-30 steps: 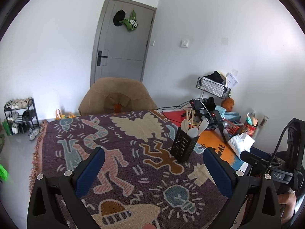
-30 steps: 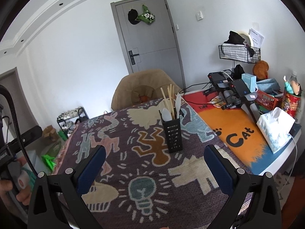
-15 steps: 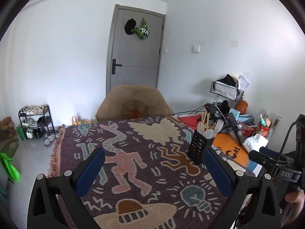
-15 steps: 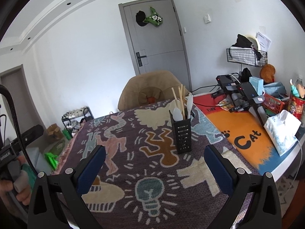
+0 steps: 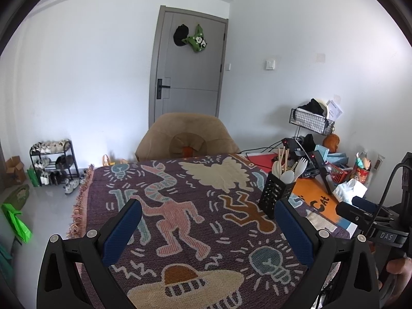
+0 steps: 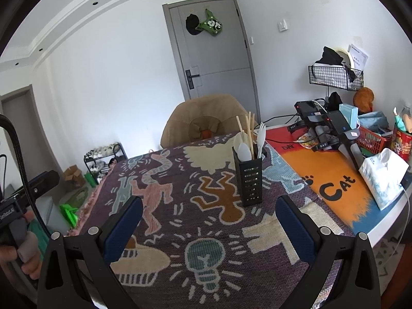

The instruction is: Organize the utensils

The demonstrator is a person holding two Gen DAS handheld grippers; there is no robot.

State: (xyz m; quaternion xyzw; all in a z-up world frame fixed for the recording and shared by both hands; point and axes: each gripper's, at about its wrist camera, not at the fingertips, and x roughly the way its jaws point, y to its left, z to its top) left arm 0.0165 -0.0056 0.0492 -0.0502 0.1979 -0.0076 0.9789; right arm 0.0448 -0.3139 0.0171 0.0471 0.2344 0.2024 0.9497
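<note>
— Where do things stand, reading across from the left?

— The left gripper hangs over the patterned blanket that covers the table, its jaws spread wide and holding nothing. The black utensil holder sits ahead of it and to its right, just beyond its right finger. The right gripper is likewise spread and empty, with the holder nearly straight ahead, a touch right of centre.

— And the utensils themselves?

— All I can see are inside the holder: pale spoons, a white fork and wooden chopsticks, standing upright or leaning, bunched together above the rim. I see none loose on the blanket around the holder.

— So what is the step, as you judge it?

— Either reaching in to pull one out for sorting, or the job is close to finished; I cannot tell which. If it is a reach, the right gripper looks better placed.

— How to do it well?

— Come down from above the holder, pick a single handle clear of its neighbours, and narrow the jaws before entering so they don't catch the chopsticks. Lift straight up. The holder looks light and tall, so a sideways tug could tip it towards the orange mat to its right. The left gripper could steady the holder's wall.
</note>
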